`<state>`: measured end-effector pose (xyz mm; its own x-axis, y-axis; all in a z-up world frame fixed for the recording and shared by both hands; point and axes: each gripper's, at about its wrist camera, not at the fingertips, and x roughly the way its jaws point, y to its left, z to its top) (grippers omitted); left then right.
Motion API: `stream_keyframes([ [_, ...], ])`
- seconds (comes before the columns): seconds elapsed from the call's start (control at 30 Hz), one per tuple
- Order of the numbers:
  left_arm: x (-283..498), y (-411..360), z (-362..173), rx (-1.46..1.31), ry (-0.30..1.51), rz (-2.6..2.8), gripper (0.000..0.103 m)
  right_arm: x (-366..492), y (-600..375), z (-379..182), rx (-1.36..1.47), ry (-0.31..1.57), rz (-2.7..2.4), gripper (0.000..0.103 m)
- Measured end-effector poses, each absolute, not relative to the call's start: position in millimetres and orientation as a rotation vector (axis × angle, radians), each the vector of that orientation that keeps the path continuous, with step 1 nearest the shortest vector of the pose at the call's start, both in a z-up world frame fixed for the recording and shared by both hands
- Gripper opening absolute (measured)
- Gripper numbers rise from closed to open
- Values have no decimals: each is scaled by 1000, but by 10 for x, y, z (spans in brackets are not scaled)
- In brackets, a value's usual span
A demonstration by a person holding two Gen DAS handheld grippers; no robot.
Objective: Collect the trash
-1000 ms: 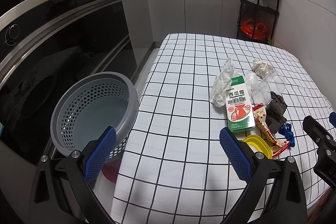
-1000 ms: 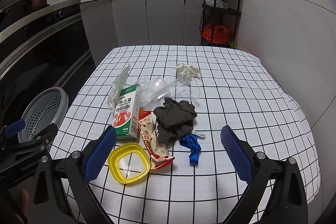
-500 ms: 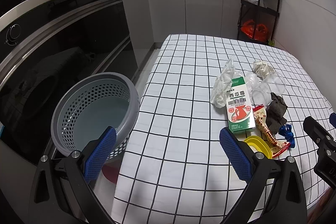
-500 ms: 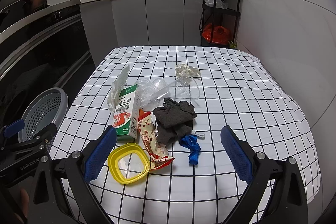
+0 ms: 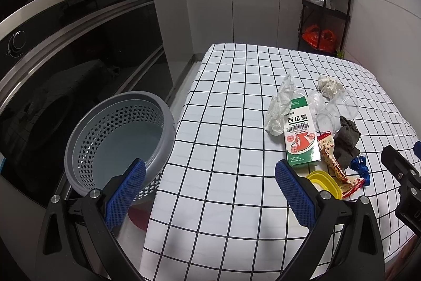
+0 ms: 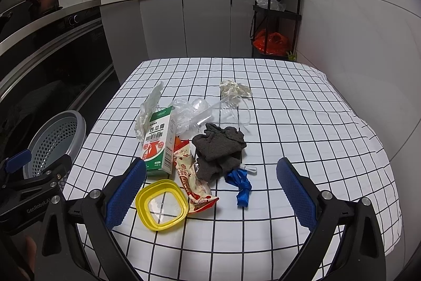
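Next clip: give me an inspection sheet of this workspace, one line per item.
Surface: table under a white black-grid cloth.
Job's things: green carton, yellow lid, snack wrapper, grey cloth, blue strap, clear plastic cup, crumpled paper, plastic bag; grey basket holds nothing, beside the table's left edge.
Clutter: nothing seen.
Grippers: left tongs and right tongs open, holding nothing.
Cables: nothing seen.
Surroundings: kitchen cabinets, black shelf rack.

Both wrist views look forward and down over the white checked-cloth bench [image 6: 289, 123] from its near edge, left beside right; both share the green-and-white carton [image 5: 301, 133] and grey perforated plastic basket [image 6: 56, 138].
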<state>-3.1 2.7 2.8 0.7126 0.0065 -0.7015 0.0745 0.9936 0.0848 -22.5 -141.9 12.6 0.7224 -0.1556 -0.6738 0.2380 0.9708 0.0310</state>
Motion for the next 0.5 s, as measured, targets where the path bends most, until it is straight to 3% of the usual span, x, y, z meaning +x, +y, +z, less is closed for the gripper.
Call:
stream_keyframes([
  [0.5,-23,30,31,110,781,-39,97,-231,-1431,120,118,733,-216,95],
])
